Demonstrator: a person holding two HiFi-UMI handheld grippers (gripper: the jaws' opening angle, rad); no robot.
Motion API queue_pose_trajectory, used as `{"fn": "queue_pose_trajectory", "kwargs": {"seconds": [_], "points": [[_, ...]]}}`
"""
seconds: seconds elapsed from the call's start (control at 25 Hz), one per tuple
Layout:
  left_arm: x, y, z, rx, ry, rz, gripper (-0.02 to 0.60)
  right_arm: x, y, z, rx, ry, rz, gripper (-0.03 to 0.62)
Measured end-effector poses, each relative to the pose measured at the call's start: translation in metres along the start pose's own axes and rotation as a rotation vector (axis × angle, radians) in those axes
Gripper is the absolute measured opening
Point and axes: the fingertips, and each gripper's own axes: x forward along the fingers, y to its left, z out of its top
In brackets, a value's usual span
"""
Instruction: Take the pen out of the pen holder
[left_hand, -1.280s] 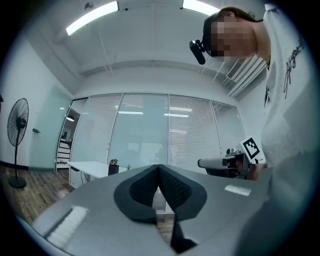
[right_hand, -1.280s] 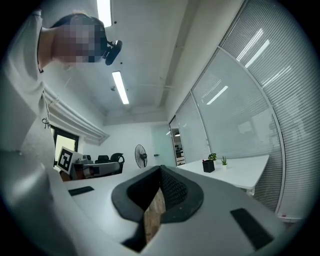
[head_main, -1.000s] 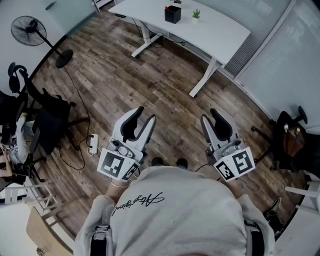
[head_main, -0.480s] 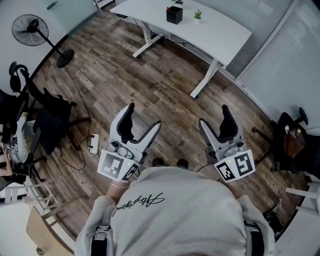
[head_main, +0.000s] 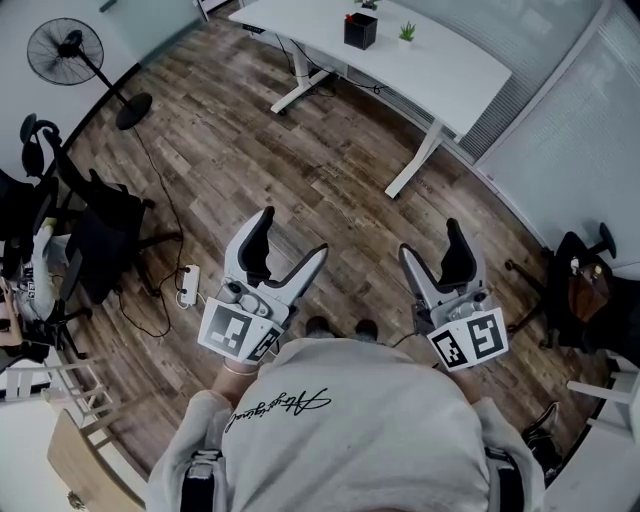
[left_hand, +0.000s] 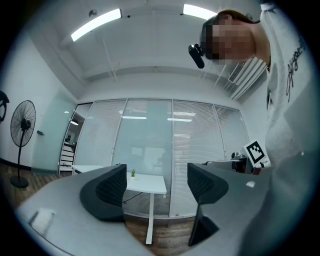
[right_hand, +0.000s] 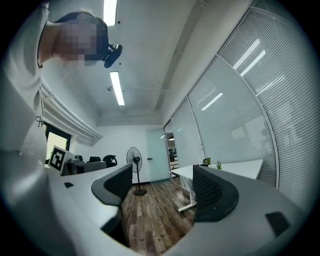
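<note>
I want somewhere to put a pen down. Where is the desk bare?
The white desk is bare right of the small plant, out to its right end, and left of the black pen holder. Crowded only between those two.

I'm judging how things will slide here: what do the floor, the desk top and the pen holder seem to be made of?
The floor looks like matte wood or wood-look planks: brown-grey grain and staggered seams show. The desk top seems a smooth white board, probably laminate: even colour, no grain. The pen holder is a black box, too small to tell plastic from metal.
</note>
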Motion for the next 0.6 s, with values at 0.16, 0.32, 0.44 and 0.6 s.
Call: {"fn": "queue_pose_trajectory", "kwargs": {"seconds": [0.16,0.32,0.44,0.6], "points": [[-0.008,0.012,0.0,-0.005,0.002,-0.003,0.36,0.006,0.009,-0.002,-0.004,0.001,-0.018,0.36],[-0.02,0.028,0.001,-0.01,0.002,-0.009,0.36,0.017,0.024,-0.006,-0.004,0.0,-0.029,0.36],[-0.031,0.038,-0.001,-0.007,0.01,-0.019,0.36,0.024,0.038,-0.012,0.001,-0.003,-0.034,0.359],[-0.043,0.052,-0.009,-0.005,0.032,-0.047,0.36,0.032,0.053,-0.021,0.022,-0.025,-0.059,0.359]]}}
